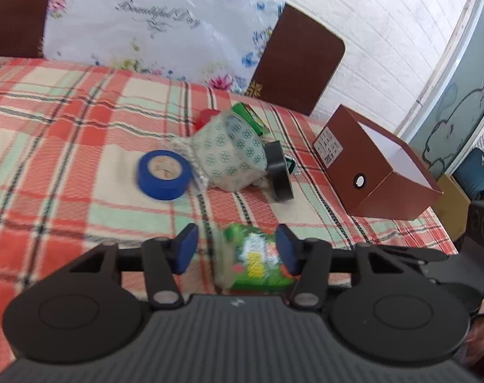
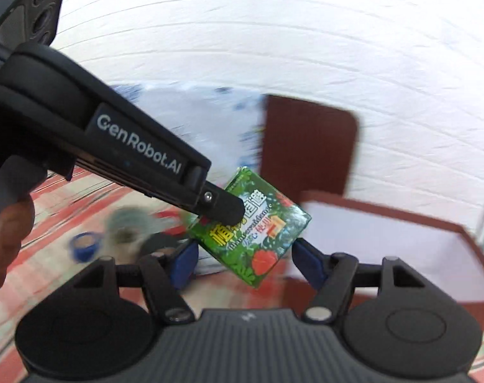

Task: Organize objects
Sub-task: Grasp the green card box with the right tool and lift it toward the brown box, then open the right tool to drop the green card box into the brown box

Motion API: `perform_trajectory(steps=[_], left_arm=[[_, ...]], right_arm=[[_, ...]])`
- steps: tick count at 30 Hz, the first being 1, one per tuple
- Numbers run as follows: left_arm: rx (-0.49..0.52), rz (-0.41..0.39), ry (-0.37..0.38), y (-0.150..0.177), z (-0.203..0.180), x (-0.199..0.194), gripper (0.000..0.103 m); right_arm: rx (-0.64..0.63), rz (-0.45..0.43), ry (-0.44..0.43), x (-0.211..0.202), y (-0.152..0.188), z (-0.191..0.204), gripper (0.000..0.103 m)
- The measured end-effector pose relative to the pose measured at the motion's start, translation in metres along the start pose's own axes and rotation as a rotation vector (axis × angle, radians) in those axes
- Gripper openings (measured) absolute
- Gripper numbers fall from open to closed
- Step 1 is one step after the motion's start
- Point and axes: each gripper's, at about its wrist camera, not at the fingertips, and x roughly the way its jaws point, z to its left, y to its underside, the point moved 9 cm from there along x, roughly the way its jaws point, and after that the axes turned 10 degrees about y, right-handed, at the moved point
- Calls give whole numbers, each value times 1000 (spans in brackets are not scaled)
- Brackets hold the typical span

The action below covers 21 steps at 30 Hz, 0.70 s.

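Note:
A green printed packet (image 1: 258, 260) hangs off the table between the pads of my left gripper (image 1: 237, 250). It touches the right pad, with a gap to the left pad, and the jaws stand wide. In the right wrist view the same packet (image 2: 258, 233) sits at the left gripper's fingertip (image 2: 226, 206), just above my right gripper (image 2: 245, 260). The right gripper is open and grips nothing. The open brown box (image 1: 353, 156) lies to the right on the table, and its rim (image 2: 385, 214) shows behind the packet.
On the plaid tablecloth (image 1: 66, 127) lie a blue tape roll (image 1: 163, 174), a patterned pouch (image 1: 232, 156), a black tape roll (image 1: 278, 172), a green carton (image 1: 250, 116) and a red item (image 1: 205, 118). Two brown chair backs (image 1: 299, 57) and a floral bag (image 1: 152, 25) stand behind. A hand (image 2: 2, 233) holds the left gripper.

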Motion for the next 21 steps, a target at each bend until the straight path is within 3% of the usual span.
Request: perform_trajectory(steps=[4, 6, 8, 10, 12, 14, 18, 21], left_arm=[[-78, -16, -1, 2, 8, -15, 61], [-67, -7, 5, 2, 1, -9, 59], [-23, 17, -3, 9, -10, 2, 57], [12, 57, -12, 14, -14, 18, 52], [18, 109, -18, 23, -12, 37, 44], [-3, 183, -12, 37, -7, 56, 25], [25, 157, -27, 33, -24, 49, 24], [85, 110, -3, 12, -59, 43, 24]], right_arm=[[33, 10, 119, 28, 2, -77, 69], [23, 47, 202, 45, 12, -106, 84], [59, 91, 279, 51, 26, -130, 81], [158, 90, 278, 41, 35, -147, 79], [233, 36, 265, 20, 40, -151, 79], [272, -37, 247, -3, 41, -144, 79], [270, -123, 93, -34, 31, -112, 71], [196, -75, -81, -23, 29, -49, 64]])
